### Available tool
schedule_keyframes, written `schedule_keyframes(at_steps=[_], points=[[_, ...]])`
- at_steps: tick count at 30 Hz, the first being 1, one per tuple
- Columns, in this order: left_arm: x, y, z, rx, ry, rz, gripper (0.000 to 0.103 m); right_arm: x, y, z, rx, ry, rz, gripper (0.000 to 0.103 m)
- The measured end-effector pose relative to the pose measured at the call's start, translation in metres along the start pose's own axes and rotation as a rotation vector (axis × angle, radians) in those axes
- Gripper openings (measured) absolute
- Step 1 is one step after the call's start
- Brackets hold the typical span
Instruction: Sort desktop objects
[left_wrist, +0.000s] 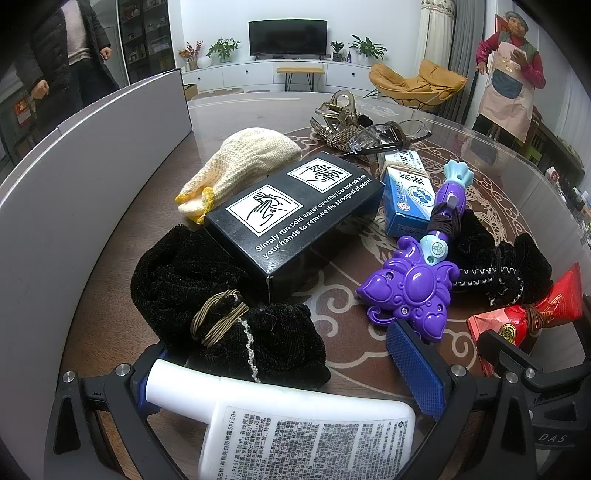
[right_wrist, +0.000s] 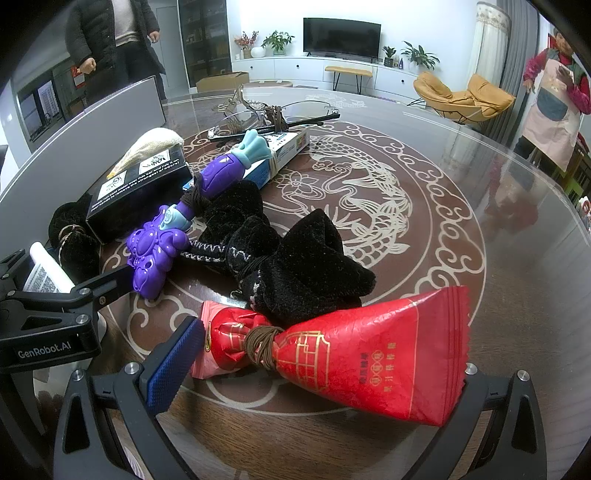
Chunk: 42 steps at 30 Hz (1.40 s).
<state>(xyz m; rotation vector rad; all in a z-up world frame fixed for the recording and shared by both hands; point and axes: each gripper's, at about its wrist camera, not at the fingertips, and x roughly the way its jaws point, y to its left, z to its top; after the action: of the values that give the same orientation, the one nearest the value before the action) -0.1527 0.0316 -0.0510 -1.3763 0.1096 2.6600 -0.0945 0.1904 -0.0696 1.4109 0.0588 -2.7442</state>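
A white sunscreen bottle (left_wrist: 295, 424) lies label-up between the wide-apart fingers of my left gripper (left_wrist: 277, 343), its cap by the left pad; this gripper stands open. My right gripper (right_wrist: 325, 343) is open too. A red snack packet (right_wrist: 351, 354), tied with a brown hair band, spans its gap and hides the right finger. In front lie a purple toy wand (left_wrist: 413, 288), a black printed box (left_wrist: 295, 214), a cream glove (left_wrist: 243, 162), a blue carton (left_wrist: 406, 199), glasses (left_wrist: 388, 136) and two black velvet bundles (left_wrist: 207, 295) (right_wrist: 295, 266).
A grey upright panel (left_wrist: 74, 206) walls off the table's left side. The round glass-topped table (right_wrist: 424, 206) has a carved fish pattern on its right half. A glittery hair clip (left_wrist: 340, 110) sits at the back. Two people stand beyond the table.
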Motion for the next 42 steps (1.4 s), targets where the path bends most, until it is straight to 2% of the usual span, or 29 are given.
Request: schedule_keyframes(at_steps=[42], points=[[-0.0005,0.0007,-0.0023,-0.001,-0.001,-0.001,0.103,-0.0001,0.0001,0.0001,0.0,0.0,0.0,0.103]])
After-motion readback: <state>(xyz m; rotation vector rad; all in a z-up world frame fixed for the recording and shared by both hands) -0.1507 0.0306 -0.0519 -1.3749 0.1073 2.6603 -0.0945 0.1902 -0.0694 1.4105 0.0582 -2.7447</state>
